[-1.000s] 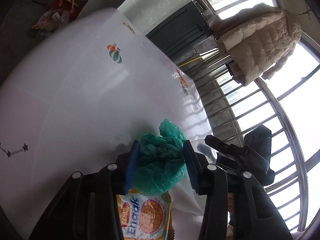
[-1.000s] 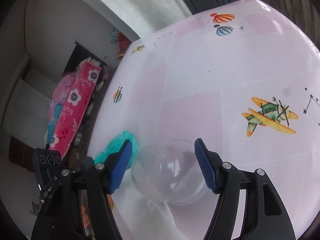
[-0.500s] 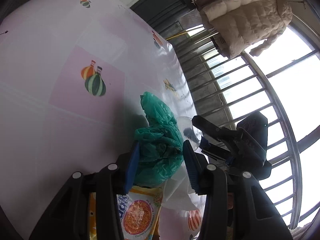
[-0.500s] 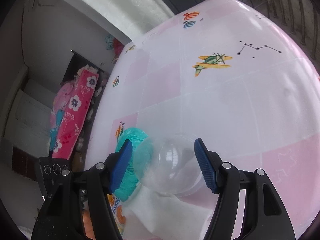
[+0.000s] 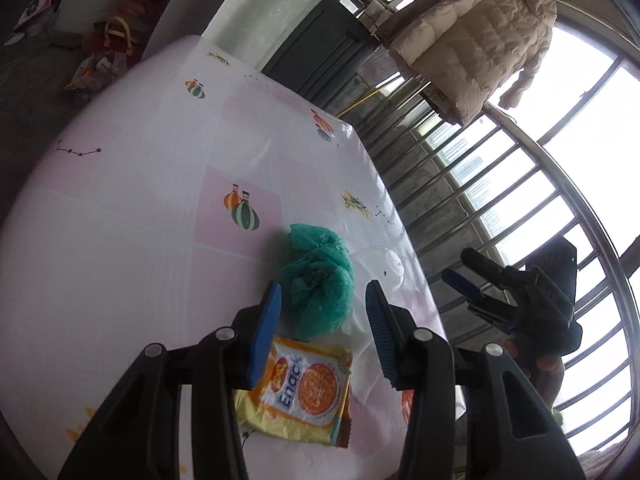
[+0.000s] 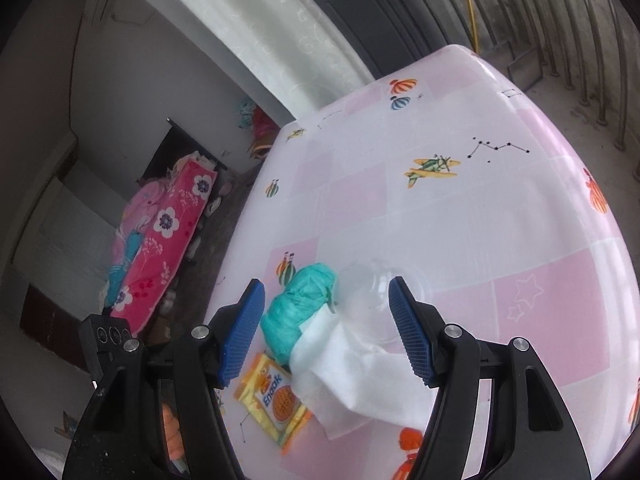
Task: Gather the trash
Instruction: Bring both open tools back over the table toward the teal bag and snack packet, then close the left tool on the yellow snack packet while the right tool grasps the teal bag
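hovering apart, left gripper [image 5: 322, 312] and right gripper [image 6: 324, 324] both gape empty above green bag [image 5: 318, 284].

On the table [image 6: 500, 208], the crumpled bag [image 6: 298, 306] lies between snack packet [image 6: 276, 398] and clear cup [image 6: 384, 284], tissue [image 6: 352, 376] alongside.

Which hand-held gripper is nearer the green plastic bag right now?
Left. The left hand-held gripper frames the green plastic bag just ahead of its open fingertips; the right hand-held gripper centres on the clear cup beside it.
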A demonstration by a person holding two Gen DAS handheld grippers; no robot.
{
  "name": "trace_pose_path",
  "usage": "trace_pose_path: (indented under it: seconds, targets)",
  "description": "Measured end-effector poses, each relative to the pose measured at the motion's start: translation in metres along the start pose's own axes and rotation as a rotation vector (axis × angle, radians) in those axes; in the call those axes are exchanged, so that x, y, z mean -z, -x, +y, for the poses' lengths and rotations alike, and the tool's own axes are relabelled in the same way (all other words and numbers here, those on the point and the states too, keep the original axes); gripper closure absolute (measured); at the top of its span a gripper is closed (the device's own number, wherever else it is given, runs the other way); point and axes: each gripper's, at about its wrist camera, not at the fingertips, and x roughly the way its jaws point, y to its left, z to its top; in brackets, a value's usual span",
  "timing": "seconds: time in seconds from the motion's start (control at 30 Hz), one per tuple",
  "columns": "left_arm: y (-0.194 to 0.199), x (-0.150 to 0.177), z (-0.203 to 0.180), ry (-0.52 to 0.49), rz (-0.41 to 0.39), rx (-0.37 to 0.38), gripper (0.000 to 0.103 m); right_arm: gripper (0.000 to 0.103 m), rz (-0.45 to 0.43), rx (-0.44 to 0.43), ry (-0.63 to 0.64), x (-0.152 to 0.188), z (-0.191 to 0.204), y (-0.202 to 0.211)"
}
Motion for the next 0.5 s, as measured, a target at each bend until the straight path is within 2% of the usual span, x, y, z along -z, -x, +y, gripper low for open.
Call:
trace_pose_path:
  seconds: [0.13,0.3,0.5]
  targets:
    - [0.019,0.021,-0.004,-0.045,0.052,-0.02,0.06,0.041,0.039,-0.038,0.035,0.012,0.015,-0.005]
    - [0.03,0.05,-0.007,-0.066,0.132,0.01,0.06,0.049,0.128,-0.059,0.117,0.038,0.034,-0.014]
    - [0.012,0.069,0.003,-0.026,0.235,-0.012,0.06,0.075,0.268,-0.036,0.149,0.081,0.037,-0.037]
